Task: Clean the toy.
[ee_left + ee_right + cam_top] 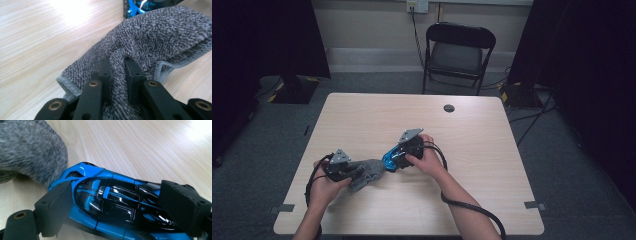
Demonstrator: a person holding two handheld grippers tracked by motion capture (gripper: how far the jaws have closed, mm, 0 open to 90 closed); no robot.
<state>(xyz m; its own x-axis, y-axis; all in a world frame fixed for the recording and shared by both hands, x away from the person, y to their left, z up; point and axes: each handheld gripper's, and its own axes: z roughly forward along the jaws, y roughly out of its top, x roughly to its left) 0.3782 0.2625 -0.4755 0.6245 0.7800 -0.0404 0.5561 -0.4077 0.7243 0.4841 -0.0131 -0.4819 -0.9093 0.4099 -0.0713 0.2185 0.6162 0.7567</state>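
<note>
Black jaws of the right gripper (113, 202) clamp a blue toy car (112, 205) by its nose and tail just above the wooden table (362, 120), while the left gripper (117, 72) pinches a fold of grey towel (155, 37) whose far end touches the car's front. Wiping could go wrong here: the glossy body might twist out of that grip, or the bunched cloth could slip free.

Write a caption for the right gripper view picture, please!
Right gripper clamps a blue toy car while a grey cloth touches its nose.
</note>
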